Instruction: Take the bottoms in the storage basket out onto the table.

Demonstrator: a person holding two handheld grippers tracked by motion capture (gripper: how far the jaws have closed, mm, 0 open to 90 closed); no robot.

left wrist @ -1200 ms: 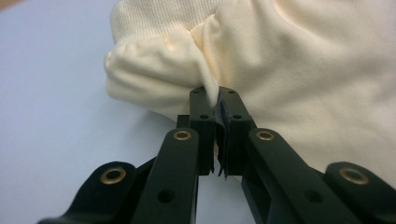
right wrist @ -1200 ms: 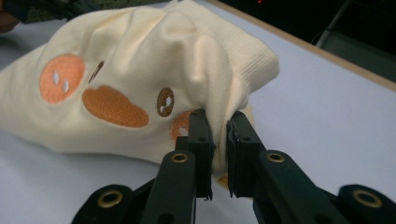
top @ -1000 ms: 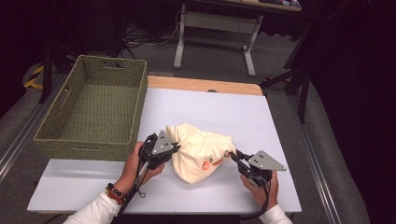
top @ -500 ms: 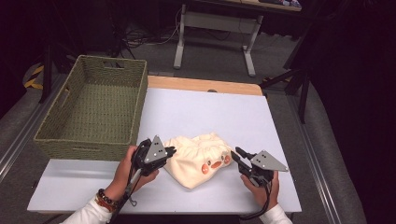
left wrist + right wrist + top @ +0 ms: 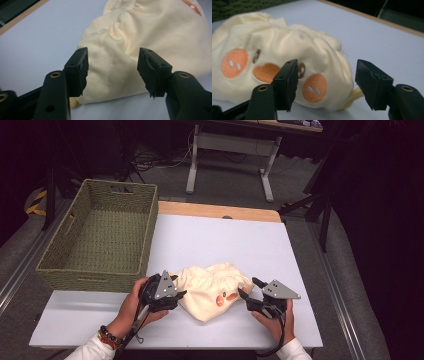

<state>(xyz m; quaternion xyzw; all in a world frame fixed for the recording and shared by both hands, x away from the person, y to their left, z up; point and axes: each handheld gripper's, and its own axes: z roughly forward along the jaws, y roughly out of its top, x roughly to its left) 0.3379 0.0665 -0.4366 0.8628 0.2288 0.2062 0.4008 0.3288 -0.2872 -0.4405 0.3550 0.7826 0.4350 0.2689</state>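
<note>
A crumpled cream garment [image 5: 210,285] with orange embroidered patches lies on the white table [image 5: 225,237] near its front edge. My left gripper [image 5: 179,288] sits at the cloth's left edge, and its jaws have just been opening. In the left gripper view the garment [image 5: 150,32] reaches between the parted jaws of that gripper [image 5: 113,72], and the pads do not press on it. My right gripper [image 5: 249,287] sits at the cloth's right edge, its jaws also just opening. In the right gripper view the garment [image 5: 262,45] lies just beyond this gripper [image 5: 327,83], untouched by the pads.
A green woven basket [image 5: 95,270] stands on the table's left side, close to my left hand. A wooden strip [image 5: 215,211] runs along the table's far edge. Bare white tabletop stretches behind the garment, with desk legs and cables on the floor beyond.
The garment, bunched up between both shut grippers a second ago, has dropped and spread flatter on the table. Both grippers have opened and let go of it.
</note>
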